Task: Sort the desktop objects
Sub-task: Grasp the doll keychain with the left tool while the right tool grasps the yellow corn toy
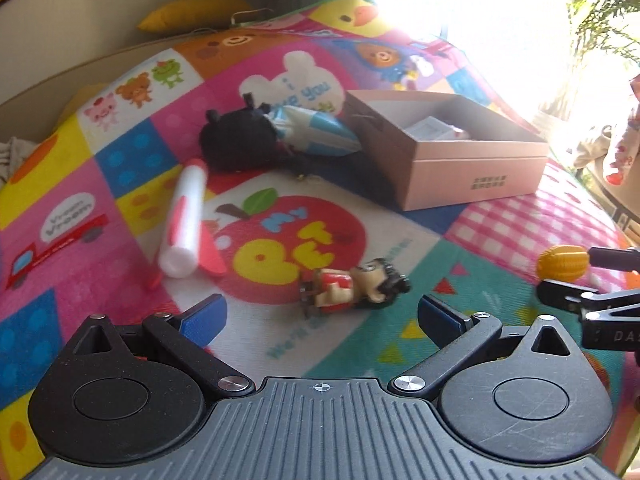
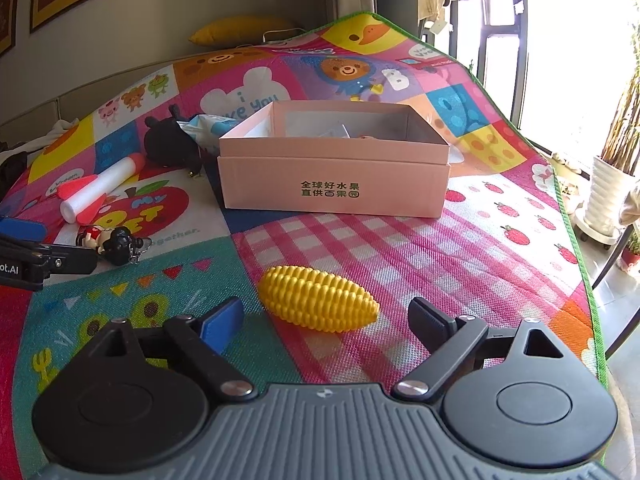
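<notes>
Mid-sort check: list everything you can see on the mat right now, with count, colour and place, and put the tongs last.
Play mat: one, multicoloured cartoon patchwork, under everything.
Box: one, pink, open, middle of the mat; pale items inside, too hidden to name.
Toy corn: one, yellow, on the pink check patch, near the right tongs.
Toy rocket: one, white with red fins and tip, lying left of the apple print.
Figurine: one, red, tan and black, lying on the apple print.
Plush: one, black, left of the box.
Packet: one, blue and white, between plush and box.
Cushion: one, yellow, beyond the mat.
Left tongs: open, empty, near the figurine.
Right tongs: open, empty, corn just ahead.
</notes>
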The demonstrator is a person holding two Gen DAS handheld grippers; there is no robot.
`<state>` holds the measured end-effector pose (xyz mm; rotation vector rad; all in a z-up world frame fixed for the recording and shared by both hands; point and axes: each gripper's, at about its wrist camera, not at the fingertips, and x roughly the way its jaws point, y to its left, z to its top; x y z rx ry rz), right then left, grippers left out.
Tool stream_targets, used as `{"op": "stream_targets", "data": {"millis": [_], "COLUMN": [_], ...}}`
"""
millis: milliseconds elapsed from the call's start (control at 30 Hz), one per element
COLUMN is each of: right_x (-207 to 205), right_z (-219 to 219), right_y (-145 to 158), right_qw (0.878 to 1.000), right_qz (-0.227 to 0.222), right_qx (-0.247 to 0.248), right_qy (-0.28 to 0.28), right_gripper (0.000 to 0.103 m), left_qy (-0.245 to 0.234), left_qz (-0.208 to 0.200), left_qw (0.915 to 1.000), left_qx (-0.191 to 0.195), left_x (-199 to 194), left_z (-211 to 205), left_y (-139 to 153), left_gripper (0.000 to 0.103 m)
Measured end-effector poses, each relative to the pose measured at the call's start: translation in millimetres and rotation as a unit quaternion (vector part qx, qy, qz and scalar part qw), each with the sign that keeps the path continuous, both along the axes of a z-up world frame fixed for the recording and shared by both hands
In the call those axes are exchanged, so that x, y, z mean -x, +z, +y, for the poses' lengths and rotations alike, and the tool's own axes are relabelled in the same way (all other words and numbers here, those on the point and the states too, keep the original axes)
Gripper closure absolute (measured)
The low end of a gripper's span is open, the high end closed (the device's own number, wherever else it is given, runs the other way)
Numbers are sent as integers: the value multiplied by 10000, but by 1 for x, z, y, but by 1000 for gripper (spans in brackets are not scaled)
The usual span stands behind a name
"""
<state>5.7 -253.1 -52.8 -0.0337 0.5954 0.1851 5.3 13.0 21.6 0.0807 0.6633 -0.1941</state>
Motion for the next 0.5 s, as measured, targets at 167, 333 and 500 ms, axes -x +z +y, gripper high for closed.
{"op": "stream_targets", "data": {"millis": [167, 333, 500], "right_x": [0, 2, 3], "right_z": [-2, -4, -5], "right_y": [0, 1, 1], "right_qw": [10000, 9999, 9999], "right_qz": [-30, -92, -122], "right_qx": [-33, -95, -116], "right_qy": [-4, -1, 1], "right_gripper": [12, 10, 10], "left_qy": [44, 279, 330], "left_qz": [16, 199, 91], "left_qw": [9999, 9992, 9993], "left_qx": [-141, -195, -130], "left_x": [-17, -32, -31], "left_z": [-29, -27, -22], "left_y": [-7, -17, -14], "left_gripper": [0, 0, 0]}}
